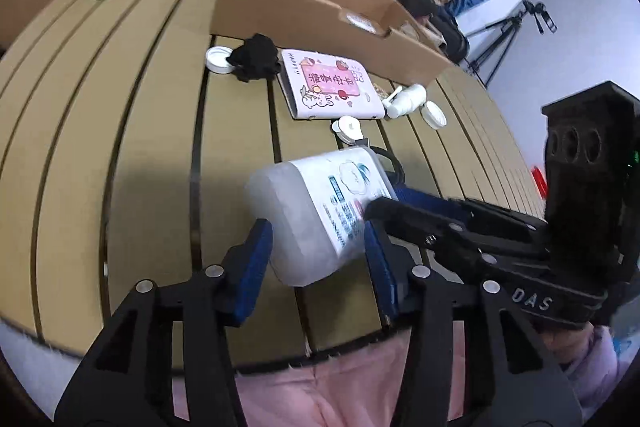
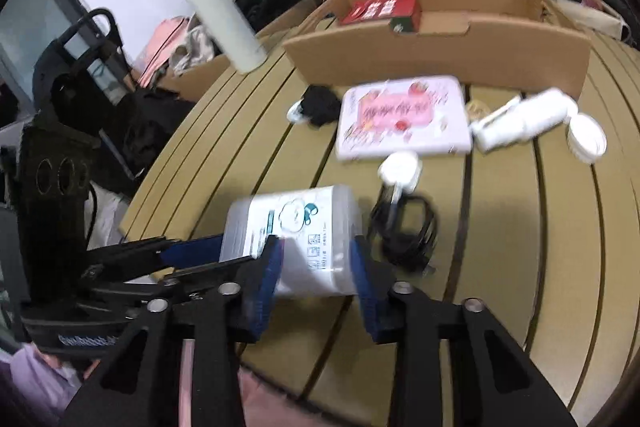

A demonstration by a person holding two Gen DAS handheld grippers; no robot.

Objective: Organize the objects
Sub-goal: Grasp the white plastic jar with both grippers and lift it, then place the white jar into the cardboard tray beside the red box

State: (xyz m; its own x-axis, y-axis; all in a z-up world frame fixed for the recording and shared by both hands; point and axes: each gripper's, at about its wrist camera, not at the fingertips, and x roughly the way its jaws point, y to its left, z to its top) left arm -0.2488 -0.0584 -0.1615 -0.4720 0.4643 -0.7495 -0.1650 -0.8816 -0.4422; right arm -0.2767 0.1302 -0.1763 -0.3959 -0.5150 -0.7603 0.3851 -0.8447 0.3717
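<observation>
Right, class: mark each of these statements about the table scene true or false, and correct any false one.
1. Both claws flank the translucent white box. True: the left claw and the right claw each have it between their pads.
2. The cardboard tray holds a red packet. True.
3. The pink illustrated box stands upright. False: it lies flat on the table.
4. The black cable lies inside the cardboard tray. False: it lies on the table beside the translucent box.
5. The tall white bottle lies on its side. False: it stands upright.
</observation>
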